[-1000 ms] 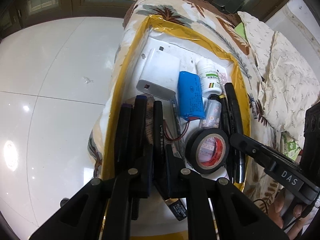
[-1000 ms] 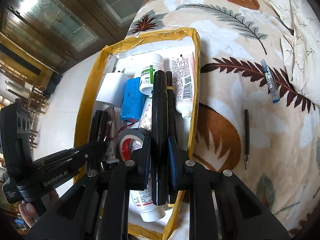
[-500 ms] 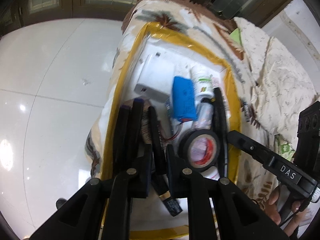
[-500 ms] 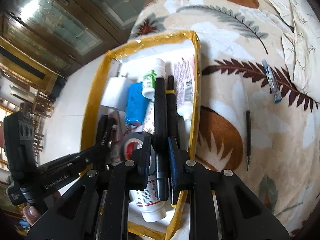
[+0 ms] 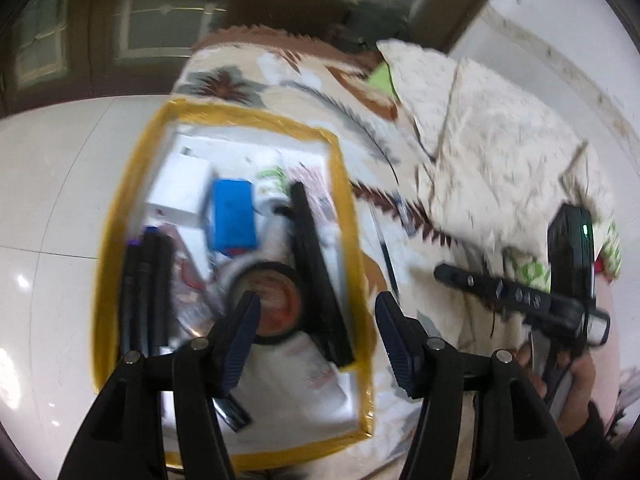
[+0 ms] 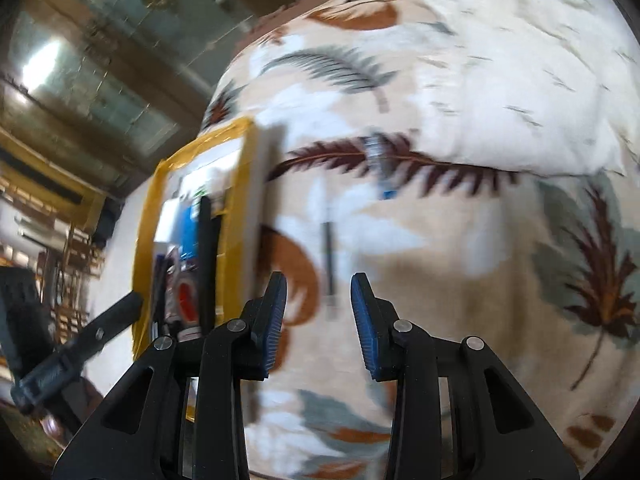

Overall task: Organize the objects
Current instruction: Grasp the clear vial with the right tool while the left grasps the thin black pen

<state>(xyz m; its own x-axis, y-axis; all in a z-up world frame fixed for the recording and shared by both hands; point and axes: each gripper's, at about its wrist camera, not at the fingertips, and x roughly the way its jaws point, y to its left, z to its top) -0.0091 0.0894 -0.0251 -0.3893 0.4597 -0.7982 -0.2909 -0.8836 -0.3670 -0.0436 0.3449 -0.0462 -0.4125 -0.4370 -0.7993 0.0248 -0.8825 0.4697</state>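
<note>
Over the leaf-print blanket (image 6: 460, 240), both grippers, left (image 5: 318, 316) and right (image 6: 319, 292), gaped empty; black markers (image 5: 316, 276) lay inside the yellow-taped box (image 5: 344, 200), a thin pen (image 6: 329, 256) just beside it

Motion blur smears both views. Print on the white bottle (image 5: 272, 184) inside the yellow-taped box (image 5: 344, 208) is unreadable; the left fingers (image 5: 240, 336) cover part of the tape roll (image 5: 276, 300). The small blue-tipped item (image 6: 380, 160) on the bed cover (image 6: 480, 260) cannot be identified.
</note>
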